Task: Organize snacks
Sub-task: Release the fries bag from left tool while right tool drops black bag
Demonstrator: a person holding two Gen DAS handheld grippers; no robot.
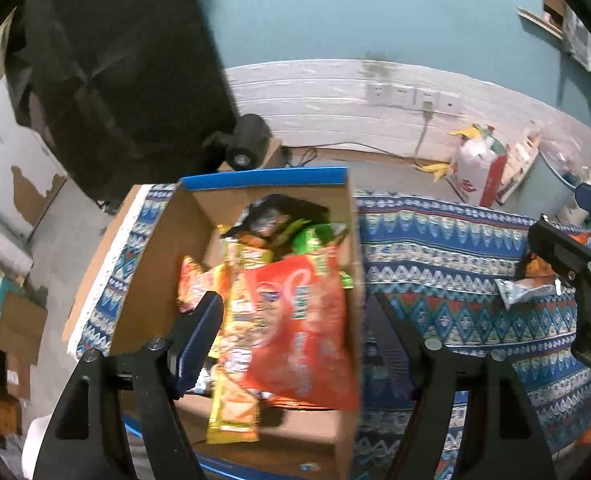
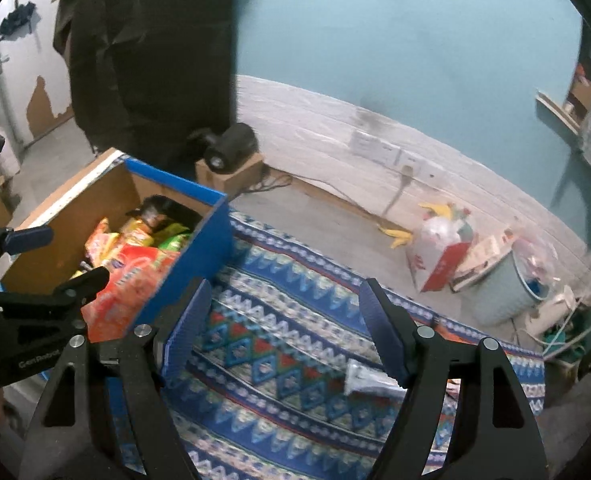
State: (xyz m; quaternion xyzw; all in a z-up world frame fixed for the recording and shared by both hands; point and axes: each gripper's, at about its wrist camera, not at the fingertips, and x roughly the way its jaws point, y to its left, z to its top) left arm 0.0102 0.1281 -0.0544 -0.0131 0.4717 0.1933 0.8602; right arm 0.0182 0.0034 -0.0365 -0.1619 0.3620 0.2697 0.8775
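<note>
A blue cardboard box [image 1: 199, 216] sits on a patterned blue cloth [image 1: 455, 248] and holds several snack packs. A large red bag [image 1: 307, 328] lies on top, with a yellow pack [image 1: 235, 360] beside it. My left gripper [image 1: 295, 312] is open and hangs over the box, its left finger inside and its right finger outside the box wall. The red bag lies between the fingers, not pinched. My right gripper [image 2: 283, 320] is open and empty above the cloth, right of the box [image 2: 191, 256]. A silver-white snack pack [image 2: 369, 380] lies on the cloth by its right finger; it also shows in the left wrist view [image 1: 523, 292].
A black camera [image 1: 245, 140] on a small carton stands behind the box. A dark coat [image 1: 115, 72] hangs at the left. A white and red bag [image 2: 439, 252], banana peels [image 2: 395, 234] and a grey bin [image 2: 499, 280] stand on the floor at the right.
</note>
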